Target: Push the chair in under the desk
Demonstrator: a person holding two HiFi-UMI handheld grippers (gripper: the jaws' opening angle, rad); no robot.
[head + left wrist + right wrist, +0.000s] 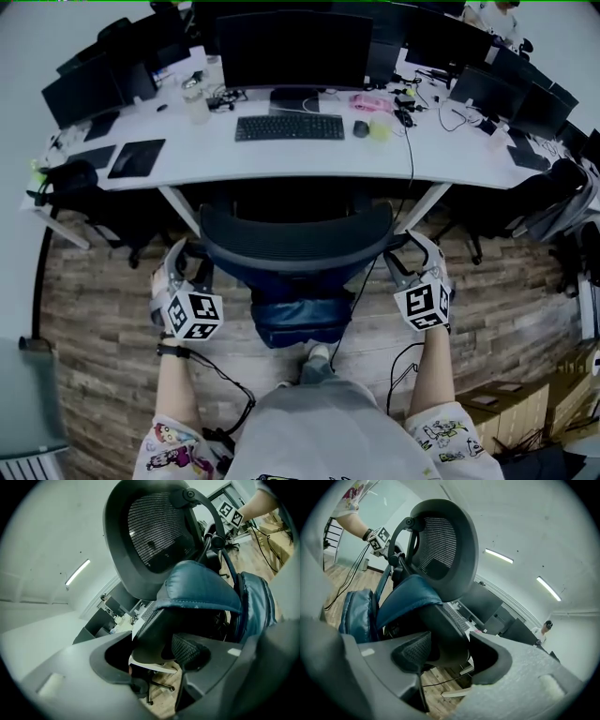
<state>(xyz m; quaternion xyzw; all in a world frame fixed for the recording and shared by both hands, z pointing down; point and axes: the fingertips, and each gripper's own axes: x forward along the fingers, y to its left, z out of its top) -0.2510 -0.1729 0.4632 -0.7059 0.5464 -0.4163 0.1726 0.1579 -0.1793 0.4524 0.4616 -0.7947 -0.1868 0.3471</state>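
Head view puts the chair (295, 239) straight ahead of me, facing the desk (281, 161). Its seat is partly under the desk edge, while its backrest stands clear over the wood floor (103, 300), in line with the keyboard (290, 127) and monitor (293, 49). A blue jacket (300, 319) hangs over the back of the chair.

My left gripper (180, 262) is at the chair's left side and my right gripper (417, 258) at its right, both at about the same height. In the left gripper view the jaws stand wide, with the left armrest (150, 639) filling the gap against both pads. The right gripper view shows the same hold on the right armrest (445, 634).
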